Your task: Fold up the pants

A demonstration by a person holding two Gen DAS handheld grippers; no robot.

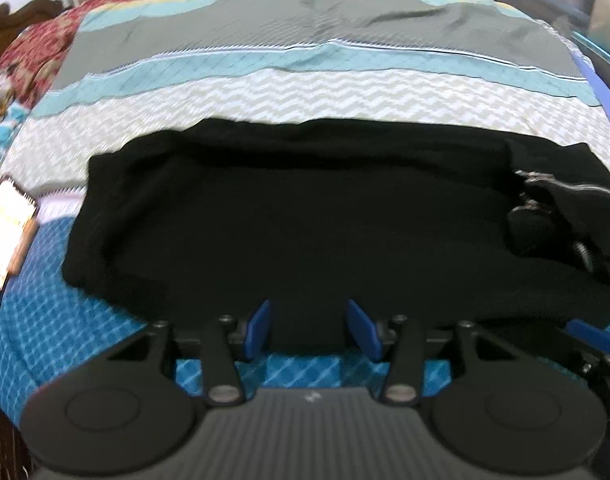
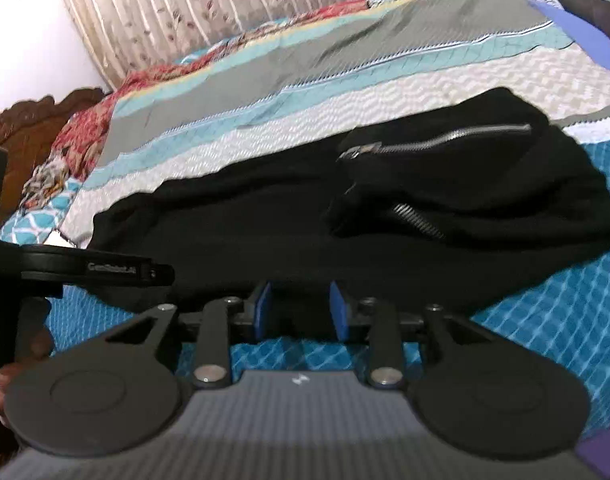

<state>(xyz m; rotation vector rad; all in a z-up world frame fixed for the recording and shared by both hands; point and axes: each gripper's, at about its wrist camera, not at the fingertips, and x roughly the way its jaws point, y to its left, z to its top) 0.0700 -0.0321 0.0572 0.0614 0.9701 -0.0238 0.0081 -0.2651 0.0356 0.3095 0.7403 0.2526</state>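
Both the left gripper point(image 1: 308, 328) and the right gripper point(image 2: 301, 310) stand open at the pants point(image 1: 289, 216) near edge, low in frame; pinch both layers evenly.
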